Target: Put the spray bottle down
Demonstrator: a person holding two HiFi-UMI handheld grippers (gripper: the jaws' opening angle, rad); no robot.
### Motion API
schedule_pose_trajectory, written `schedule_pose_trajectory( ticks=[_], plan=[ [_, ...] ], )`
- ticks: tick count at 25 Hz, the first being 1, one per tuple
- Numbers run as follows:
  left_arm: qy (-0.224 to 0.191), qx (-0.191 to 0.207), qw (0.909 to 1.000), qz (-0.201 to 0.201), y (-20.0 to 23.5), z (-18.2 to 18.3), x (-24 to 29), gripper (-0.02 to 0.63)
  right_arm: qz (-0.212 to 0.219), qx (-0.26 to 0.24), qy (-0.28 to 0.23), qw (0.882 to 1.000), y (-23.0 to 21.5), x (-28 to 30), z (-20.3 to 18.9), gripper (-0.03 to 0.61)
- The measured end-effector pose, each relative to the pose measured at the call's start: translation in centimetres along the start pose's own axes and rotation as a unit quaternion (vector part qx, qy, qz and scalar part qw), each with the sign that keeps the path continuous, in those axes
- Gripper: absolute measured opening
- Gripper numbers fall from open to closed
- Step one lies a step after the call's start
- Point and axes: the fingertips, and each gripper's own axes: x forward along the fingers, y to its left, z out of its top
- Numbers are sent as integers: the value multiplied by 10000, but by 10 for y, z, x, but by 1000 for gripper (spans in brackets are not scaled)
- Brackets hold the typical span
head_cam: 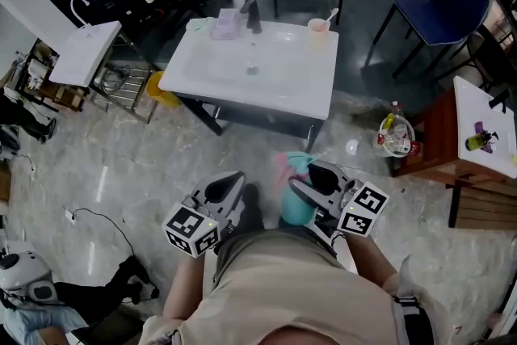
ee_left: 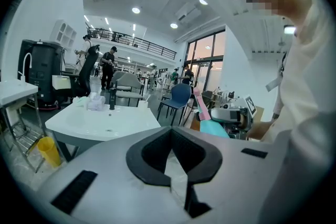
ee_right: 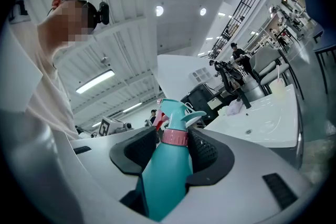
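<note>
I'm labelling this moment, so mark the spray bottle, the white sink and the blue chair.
spray bottle (ee_right: 165,176), right gripper view, on its teal body.
white sink (head_cam: 300,97), head view, on a bare part of its flat top.
blue chair (head_cam: 457,6), head view, on its blue shell.

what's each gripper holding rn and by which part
Right gripper: the teal spray bottle, jaws on its shoulder just below the pink collar. Left gripper: nothing, jaws shut.

white sink (head_cam: 300,93), blue chair (head_cam: 456,4), yellow bin (head_cam: 164,91)
</note>
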Motion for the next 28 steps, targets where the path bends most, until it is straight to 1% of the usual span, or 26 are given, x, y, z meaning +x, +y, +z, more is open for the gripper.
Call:
schedule_pose_trajectory(
  ticks=[4,9,15,19,25,28],
  plan=[
    [-83,45,9998,-173,3,5,6,5,-180,-52,14,9998,-5,-2,1,193],
    [-108,-28,9996,-272,22,3,12,5,-375,-104,-55,9992,-8,6,4,193],
    [-147,-9,9990,-426,42,14,22,5,-572,-119,-80,9983,-15,14,10,193],
    [-143,11,9988,-466,56,19,27,5,-676,-131,-105,9976,-23,20,15,193],
    [-57,-58,9986,-522,73,18,37,5,-821,-93,-80,9965,-36,30,17,193],
    [-60,-43,9984,-562,82,25,40,5,-899,-94,-88,9959,-41,37,22,193]
  ],
)
